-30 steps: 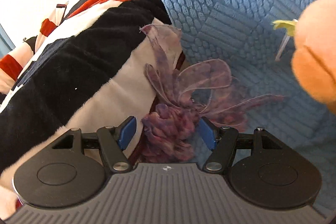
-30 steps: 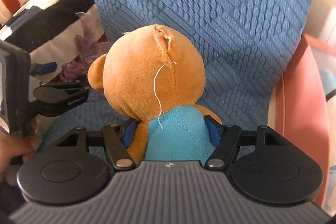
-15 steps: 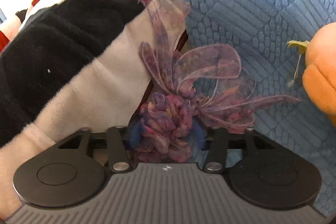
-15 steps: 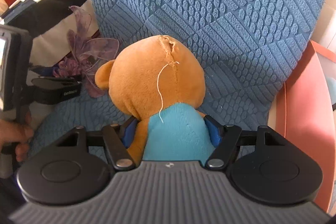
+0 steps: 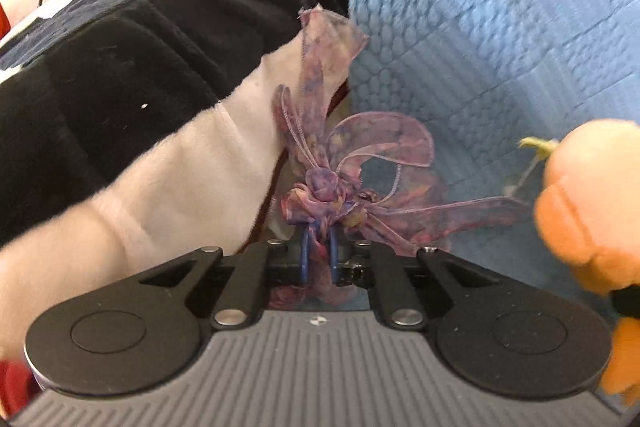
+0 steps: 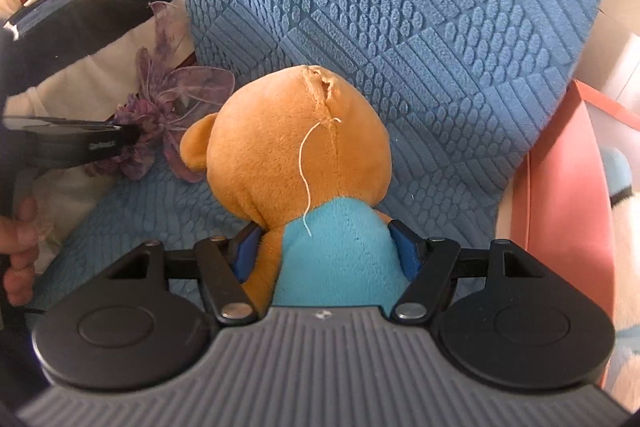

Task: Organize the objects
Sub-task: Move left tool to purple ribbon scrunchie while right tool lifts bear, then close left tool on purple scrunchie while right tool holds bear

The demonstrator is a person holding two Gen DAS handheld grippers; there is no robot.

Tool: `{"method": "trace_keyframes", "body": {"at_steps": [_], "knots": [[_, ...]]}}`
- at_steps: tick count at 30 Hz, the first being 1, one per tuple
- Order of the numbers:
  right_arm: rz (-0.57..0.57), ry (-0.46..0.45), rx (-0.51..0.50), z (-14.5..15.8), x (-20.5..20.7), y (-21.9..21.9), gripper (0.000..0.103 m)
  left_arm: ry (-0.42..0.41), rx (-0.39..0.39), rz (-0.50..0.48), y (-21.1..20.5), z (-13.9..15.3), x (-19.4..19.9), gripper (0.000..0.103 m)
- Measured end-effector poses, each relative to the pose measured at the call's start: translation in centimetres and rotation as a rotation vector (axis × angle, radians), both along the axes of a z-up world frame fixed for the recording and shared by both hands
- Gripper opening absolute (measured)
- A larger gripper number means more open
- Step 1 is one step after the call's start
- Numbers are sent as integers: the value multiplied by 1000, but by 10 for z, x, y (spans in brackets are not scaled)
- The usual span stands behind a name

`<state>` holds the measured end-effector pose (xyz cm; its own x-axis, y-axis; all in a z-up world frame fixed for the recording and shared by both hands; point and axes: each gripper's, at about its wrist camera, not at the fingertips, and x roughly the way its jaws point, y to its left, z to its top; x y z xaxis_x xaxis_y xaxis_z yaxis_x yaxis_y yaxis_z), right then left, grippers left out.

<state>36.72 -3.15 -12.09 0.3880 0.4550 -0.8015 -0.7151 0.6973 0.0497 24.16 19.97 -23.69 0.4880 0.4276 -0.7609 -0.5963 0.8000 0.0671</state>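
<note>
The left gripper has its blue pads pressed almost together, pinching the bunched knot of a purple ribbon bow; the jaws have just been closing onto it. The bow is sheer, mottled organza with stitched edges, its loops and tails fanning out above the pinch. It lies at the foot of the blue cushion, in the crease where that cushion meets a plush striped blanket of black, white and red pile.

The right gripper stands half spread, its blue pads pressing either side of the teddy bear at its turquoise fleece body. The bear is short-pile orange-brown plush, seen from behind and leaning towards the blue cushion, with a split seam at the crown and a loose white thread trailing down the head.

The cushion is embossed with patches of ribbed bars and pebbled dots set at angles. Small pale lettering sits on the left gripper's black arm in the right wrist view, too small to read.

Only the right wrist view shows a hand on the left gripper's handle, and a salmon-pink panel right of the cushion. Only the left wrist view shows the pinch itself, plus a yellow-green tag beside the bear's blurred orange edge
</note>
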Motion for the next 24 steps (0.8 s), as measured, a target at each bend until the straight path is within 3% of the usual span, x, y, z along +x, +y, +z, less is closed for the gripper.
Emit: {"method": "trace_keyframes", "body": {"at_steps": [3,8,17,19,20,21,23,24], "knots": [[-16,9,-3,2,-6,-7,70,-72,-66,-23,-11,11,-14,10],[-61,18,-4,6,-16,-22,70,-124,-189,-99,-33,22,-28,10],[-121,83,-5,1,-39,-53,75,-99,-381,-141,-69,1,-54,12],[-116,87,-17,-2,-42,-54,78,-82,-396,-133,-71,-4,-59,19],[-107,87,-21,-3,-43,-53,78,-90,-407,-123,-71,-4,-64,28],[-97,92,-20,-3,-44,-52,79,-94,-418,-106,-71,-5,-67,47],[-84,106,-1,-3,-43,-52,83,-98,-444,-56,-67,-6,-74,70],[-80,116,19,-2,-43,-53,85,-110,-452,-42,-65,-6,-83,70]]}}
